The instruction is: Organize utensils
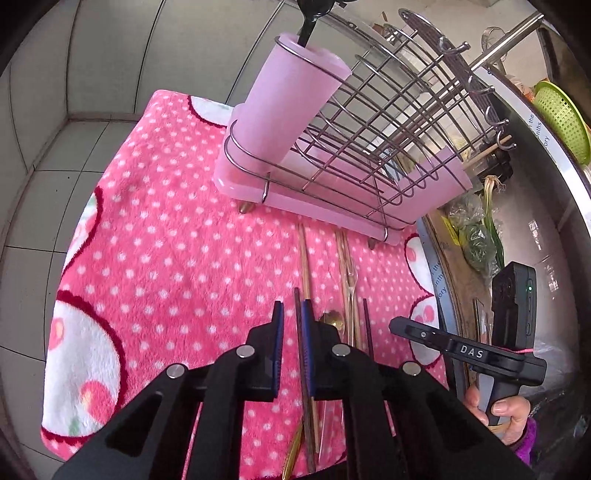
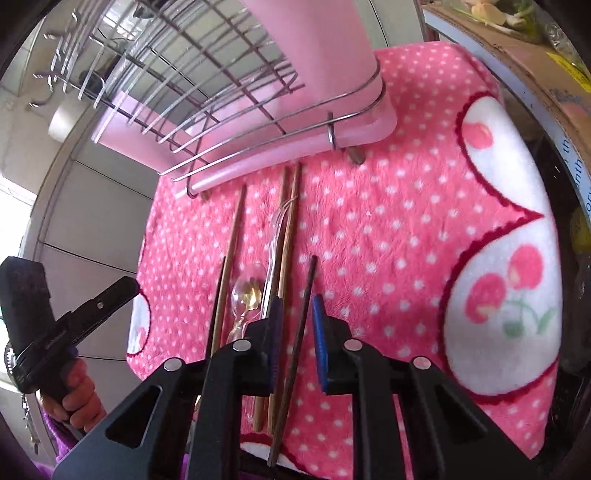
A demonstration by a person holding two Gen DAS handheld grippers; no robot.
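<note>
Loose utensils lie on a pink dotted blanket (image 1: pixel 166 240) in front of a wire drying rack (image 1: pixel 388 122). My left gripper (image 1: pixel 292 306) points down over a dark chopstick (image 1: pixel 297 332). The stick runs between the blue pads close to the right one, with a gap on the left, so the jaws are open. My right gripper (image 2: pixel 297 301) straddles another dark chopstick (image 2: pixel 306 291) with space on both sides, also open. Between the two lie a gold spoon (image 2: pixel 252 291), a clear plastic fork (image 2: pixel 275 229) and wooden chopsticks (image 2: pixel 291 221). A pink holder cup (image 1: pixel 288 99) in the rack contains a black utensil (image 1: pixel 308 18).
The rack stands on a pink drip tray (image 1: pixel 332 199) at the blanket's far side. A cardboard box with bagged greens (image 1: pixel 476 236) and a green basket (image 1: pixel 557 118) sit to the right. Tiled wall (image 1: pixel 74 92) lies behind and left. The blanket edge drops off near me.
</note>
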